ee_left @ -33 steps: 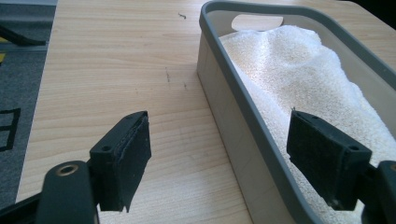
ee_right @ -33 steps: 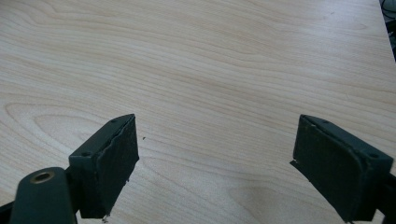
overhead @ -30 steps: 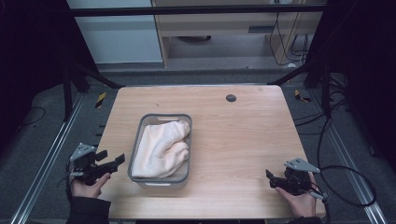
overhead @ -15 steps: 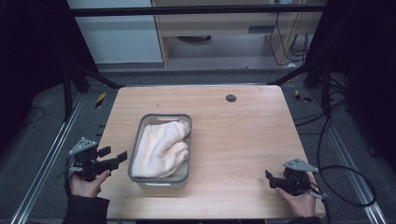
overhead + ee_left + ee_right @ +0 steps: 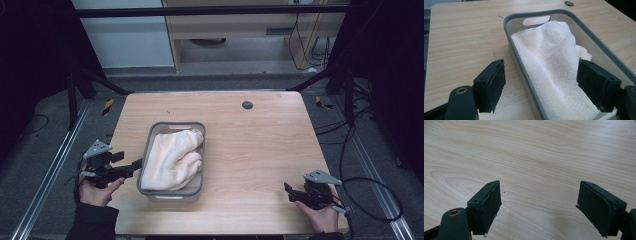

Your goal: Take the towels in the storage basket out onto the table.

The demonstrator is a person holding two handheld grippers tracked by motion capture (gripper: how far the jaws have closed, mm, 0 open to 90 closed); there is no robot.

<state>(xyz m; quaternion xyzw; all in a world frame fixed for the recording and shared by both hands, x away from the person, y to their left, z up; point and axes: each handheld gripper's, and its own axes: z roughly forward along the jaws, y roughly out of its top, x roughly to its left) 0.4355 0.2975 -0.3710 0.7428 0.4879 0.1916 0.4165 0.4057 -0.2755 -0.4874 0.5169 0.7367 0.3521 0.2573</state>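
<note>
Item: towel [image 5: 172, 160], cream, terry, bunched loose inside grey basket [image 5: 148, 145]; basket sits on wood table [image 5: 260, 145], left of table centre, well short of the dark round hole [image 5: 247, 105] near far edge. Towel fills most of basket, top fold rising approx. level w/ rim; cut-out handle [image 5: 536, 20] shows at basket's far end wall. Left gripper [image 5: 136, 164]: jaws wide apart, empty, tips at basket's near-left rim; in left gripper view one jaw sits outside the wall, the other over the towel. Right gripper [image 5: 287, 189]: jaws wide apart, empty, low over bare table well right of basket. Handling (est.): towel soft, light, limp, not fragile, will drape and stretch when lifted; pinch a raised fold or corner, not flat middle. Basket prob. stiff plastic, light; may slide if towel drags on rim.
</note>
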